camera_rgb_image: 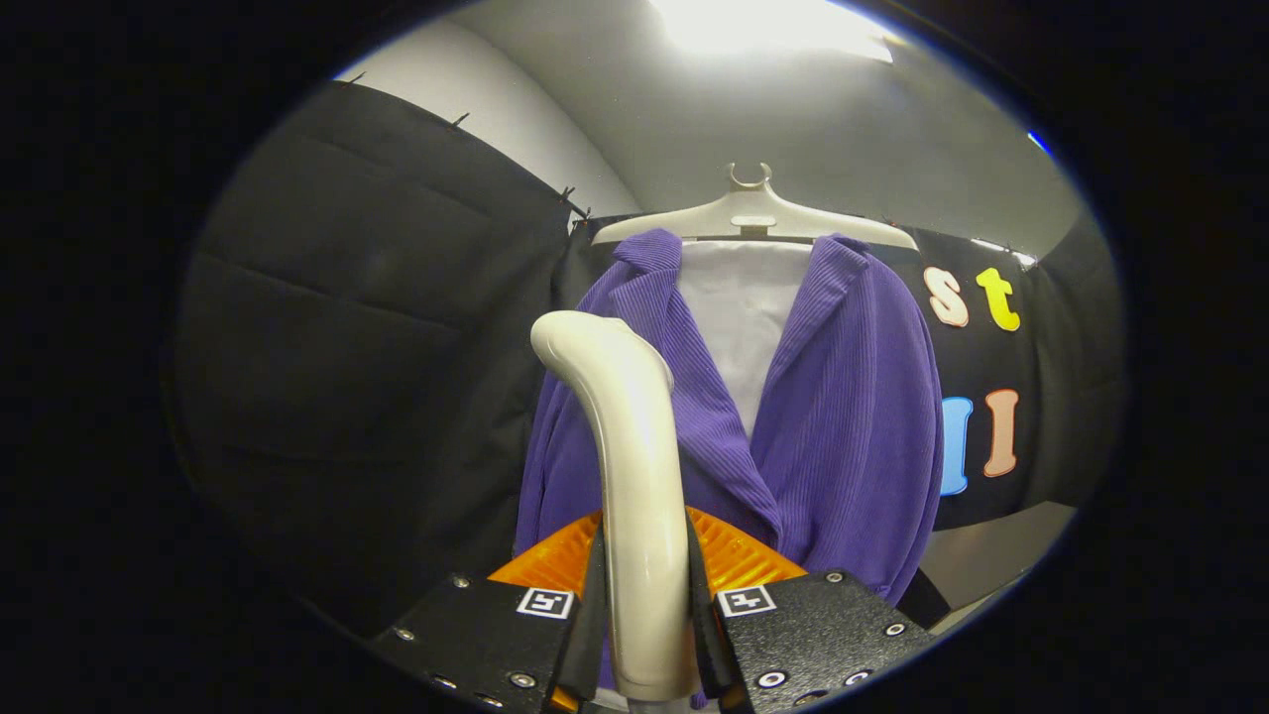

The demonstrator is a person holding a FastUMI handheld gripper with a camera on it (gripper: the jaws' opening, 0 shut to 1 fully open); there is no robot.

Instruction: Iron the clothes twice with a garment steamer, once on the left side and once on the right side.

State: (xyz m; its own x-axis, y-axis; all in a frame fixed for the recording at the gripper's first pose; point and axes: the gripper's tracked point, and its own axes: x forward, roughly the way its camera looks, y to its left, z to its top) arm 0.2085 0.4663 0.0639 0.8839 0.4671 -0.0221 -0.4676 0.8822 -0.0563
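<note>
— What's to the left?
— Black booth cloth. Then the tongs (644, 615), pinching the pale handle of the garment steamer (634, 476); both fingers press on it.
— And the steamer's head?
— It curves up and forward against the left front of the purple ribbed jacket (843, 416).
— How does the jacket hang?
— Open, on a pale hanger (753, 213), a white panel (744, 307) between its lapels.

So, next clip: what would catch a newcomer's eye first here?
The pale curved steamer handle stands upright between the gripper fingers, which clamp it from both sides. Just beyond it hangs a purple ribbed jacket on a light hanger, open at the front over a white panel.
</note>
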